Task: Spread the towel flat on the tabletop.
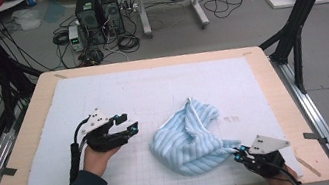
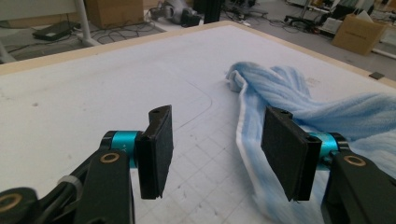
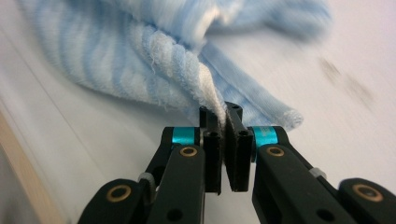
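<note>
Light-blue and white striped terry towel (image 1: 187, 136), soft and crumpled into a loose heap, lying on the pale grid-marked foam mat (image 1: 152, 89), right of the mat's middle and toward its near edge. One rolled fold rising as a ridge from the heap and pointing toward the mat's far side. One corner drawn out thin toward the mat's near right corner, ending between the pads of the right gripper (image 1: 238, 153). In the right gripper view the same towel (image 3: 154, 60), its white-edged hem pinched tight between the two black pads, jaws nearly together with only cloth in the gap, right gripper (image 3: 224, 126) low over the mat (image 3: 93, 135); picture blurred toward the far side.

Left of the towel, well apart from it, the left gripper (image 1: 127, 122), held in a hand (image 1: 97, 157) with a dark sleeve behind, grey three-cornered plate on top, jaws pointing toward the heap. In the left gripper view, left gripper (image 2: 217, 151) with jaws standing moderately apart, nothing between the pads, bare mat (image 2: 93, 98) in the gap; towel (image 2: 299, 100) ahead and to the right, one white-edged strip running just behind the right-hand pad, touching or not impossible to tell.

Under the mat, a light wooden tabletop (image 1: 27, 130) showing as a border all round. Beyond the table's far edge, grey floor with black computer towers (image 1: 99, 14) and tangled cables.
</note>
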`<action>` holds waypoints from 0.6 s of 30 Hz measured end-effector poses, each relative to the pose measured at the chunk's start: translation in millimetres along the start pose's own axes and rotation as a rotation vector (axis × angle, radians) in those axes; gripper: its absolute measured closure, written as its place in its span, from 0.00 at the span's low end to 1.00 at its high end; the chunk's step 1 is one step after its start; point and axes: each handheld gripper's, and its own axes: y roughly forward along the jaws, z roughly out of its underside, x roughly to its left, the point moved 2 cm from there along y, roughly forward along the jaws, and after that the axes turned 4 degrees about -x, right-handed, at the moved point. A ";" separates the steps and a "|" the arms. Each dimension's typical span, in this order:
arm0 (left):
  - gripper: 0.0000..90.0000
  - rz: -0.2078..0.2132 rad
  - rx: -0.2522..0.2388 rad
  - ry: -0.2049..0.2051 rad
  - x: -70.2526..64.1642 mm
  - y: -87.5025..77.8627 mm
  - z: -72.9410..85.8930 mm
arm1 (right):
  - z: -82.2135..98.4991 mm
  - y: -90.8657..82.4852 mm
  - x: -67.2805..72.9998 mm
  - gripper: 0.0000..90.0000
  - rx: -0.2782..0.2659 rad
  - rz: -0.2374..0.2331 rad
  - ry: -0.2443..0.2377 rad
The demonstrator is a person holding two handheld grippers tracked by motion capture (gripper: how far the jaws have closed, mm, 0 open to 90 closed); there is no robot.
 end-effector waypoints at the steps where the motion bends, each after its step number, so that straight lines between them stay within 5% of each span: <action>1: 0.48 0.002 -0.003 -0.002 -1.2 4.0 -1.2 | 0.0 0.0 0.0 0.96 0.000 0.000 0.000; 5: 0.47 0.027 0.031 -0.004 -8.6 29.8 -0.7 | 6.5 -21.9 -8.4 0.77 -0.059 0.031 0.073; 11: 0.48 0.067 0.078 -0.012 -20.7 62.1 1.8 | -5.1 -26.0 -13.0 0.61 -0.161 0.061 0.086; 15: 0.49 0.080 0.127 -0.028 -25.5 82.1 6.9 | -11.4 -25.7 -15.4 0.58 -0.205 0.087 0.113; 18: 0.52 0.078 0.215 -0.014 -32.6 104.3 20.1 | -14.7 -19.4 -14.4 0.57 -0.192 0.078 0.105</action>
